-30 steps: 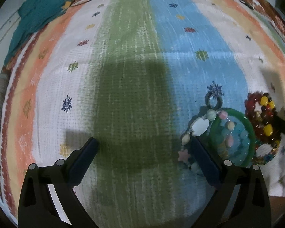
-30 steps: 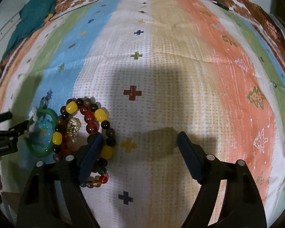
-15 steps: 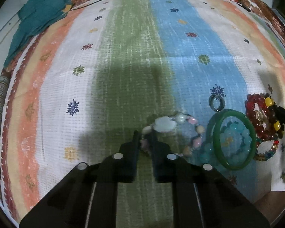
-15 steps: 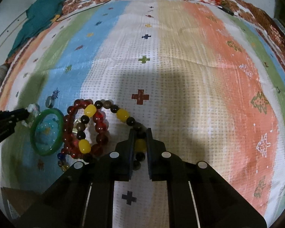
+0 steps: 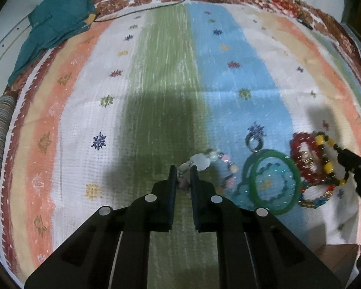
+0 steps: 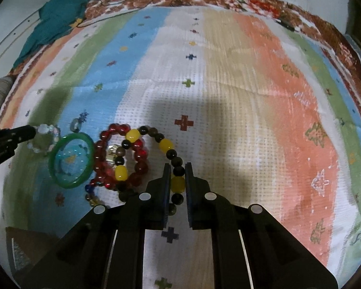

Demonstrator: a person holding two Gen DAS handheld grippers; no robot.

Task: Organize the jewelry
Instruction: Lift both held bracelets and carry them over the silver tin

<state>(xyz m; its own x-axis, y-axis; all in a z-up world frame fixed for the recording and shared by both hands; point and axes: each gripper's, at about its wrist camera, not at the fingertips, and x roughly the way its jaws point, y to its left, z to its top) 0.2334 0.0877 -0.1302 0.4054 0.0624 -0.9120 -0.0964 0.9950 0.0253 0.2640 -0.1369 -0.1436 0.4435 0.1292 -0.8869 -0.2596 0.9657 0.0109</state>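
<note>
Both wide apart a moment ago, now squeezed tight: left gripper clamped on the pale bead bracelet, right gripper clamped on the dark and yellow bead string. Pale bracelet now dragged a little way left of the green bangle and silver ring on the striped cloth, with the red bead bracelet lying just beside the bangle. Probably the start of pulling the heap apart, one piece to each side.
</note>
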